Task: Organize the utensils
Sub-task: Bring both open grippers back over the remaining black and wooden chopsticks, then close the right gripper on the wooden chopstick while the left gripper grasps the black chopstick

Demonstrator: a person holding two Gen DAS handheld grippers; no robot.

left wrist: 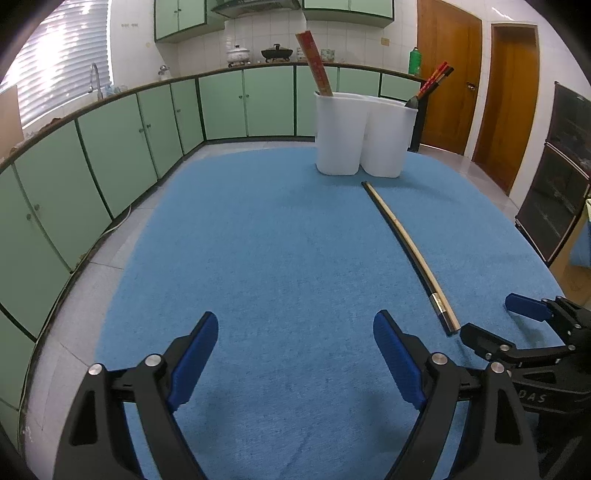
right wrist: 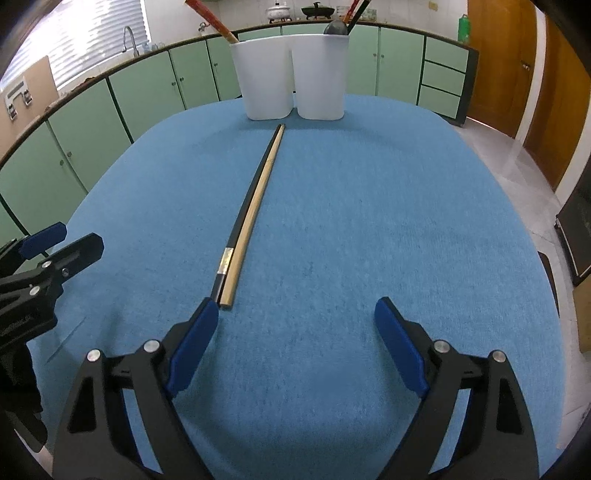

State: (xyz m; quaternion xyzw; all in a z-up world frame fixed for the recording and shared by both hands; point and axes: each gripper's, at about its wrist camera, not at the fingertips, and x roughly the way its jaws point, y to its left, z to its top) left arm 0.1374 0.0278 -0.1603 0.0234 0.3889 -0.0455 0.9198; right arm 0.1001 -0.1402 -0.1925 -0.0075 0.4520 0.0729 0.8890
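Note:
Two chopsticks, one black and one tan (right wrist: pixel 248 218), lie side by side on the blue table cloth (right wrist: pixel 369 221), pointing at a white two-compartment holder (right wrist: pixel 291 74). They also show in the left wrist view (left wrist: pixel 406 247), as does the holder (left wrist: pixel 364 133). The holder's left compartment has red-brown chopsticks (left wrist: pixel 314 62); the right has red and black chopsticks (left wrist: pixel 436 79) and a dark spoon (right wrist: pixel 336 27). My right gripper (right wrist: pixel 295 317) is open, its left finger beside the chopsticks' near ends. My left gripper (left wrist: pixel 295 328) is open and empty, left of the pair.
Green kitchen cabinets (left wrist: pixel 110 147) curve around the left and back. Wooden doors (left wrist: pixel 480 92) stand at the right. A dark cabinet (left wrist: pixel 554 184) is at the far right. The table edge falls off to tiled floor on the left.

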